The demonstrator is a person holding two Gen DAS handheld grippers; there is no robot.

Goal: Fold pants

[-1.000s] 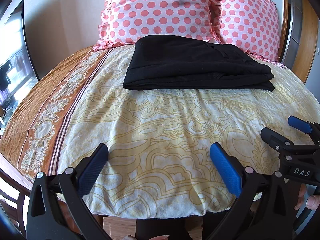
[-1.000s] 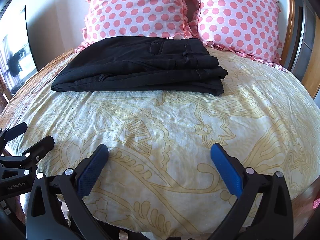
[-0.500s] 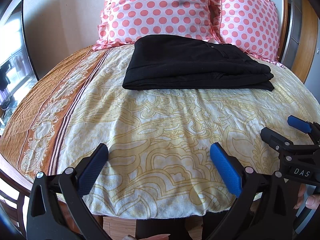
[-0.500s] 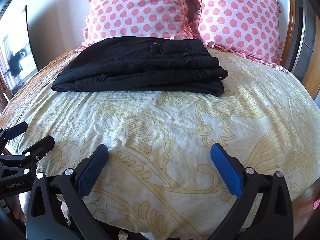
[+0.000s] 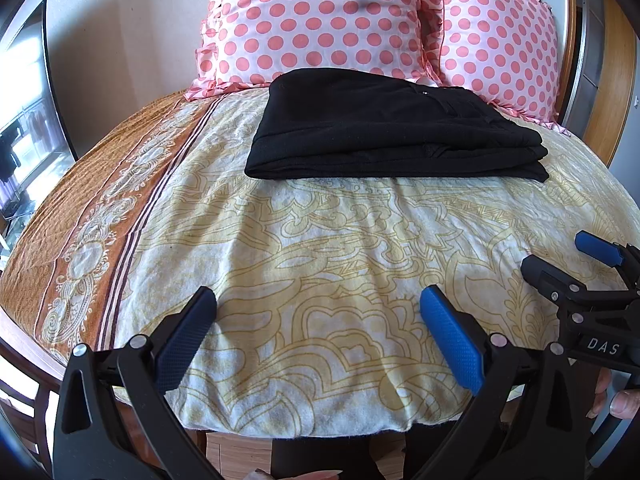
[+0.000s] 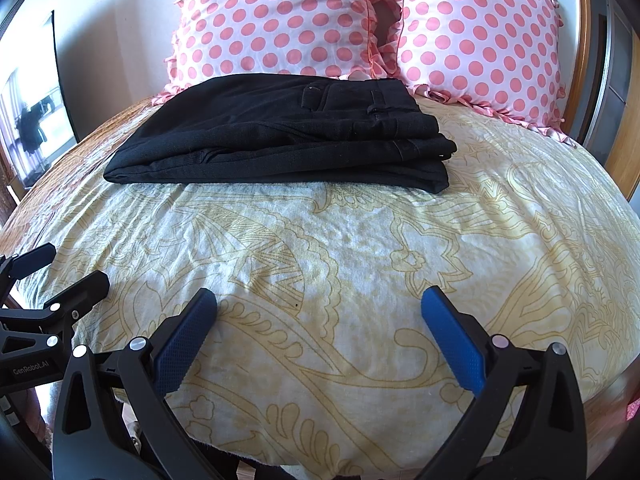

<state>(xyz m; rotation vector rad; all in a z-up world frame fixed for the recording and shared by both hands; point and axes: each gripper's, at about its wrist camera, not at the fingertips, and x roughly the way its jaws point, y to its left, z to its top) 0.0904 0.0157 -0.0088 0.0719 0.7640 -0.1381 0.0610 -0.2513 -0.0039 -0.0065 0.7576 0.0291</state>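
Observation:
Black pants [image 5: 384, 132] [image 6: 288, 132] lie folded in a flat stack at the far side of the bed, just in front of the pillows. My left gripper [image 5: 318, 312] hovers open over the bed's near edge, well short of the pants, nothing between its blue pads. My right gripper [image 6: 318, 312] is likewise open and empty near the front edge. In the left wrist view the right gripper [image 5: 568, 260] shows at the right edge; in the right wrist view the left gripper [image 6: 60, 268] shows at the left edge.
A yellow patterned bedspread [image 5: 340, 240] [image 6: 360, 248] covers the bed, with an orange border [image 5: 92, 208] at left. Two pink polka-dot pillows [image 5: 312, 20] [image 6: 476, 36] lean on a wooden headboard [image 5: 612, 80]. A dark-framed mirror or window [image 5: 28, 120] stands left.
Almost nothing has moved. Both grippers stay open and in place; the views drift very slightly.

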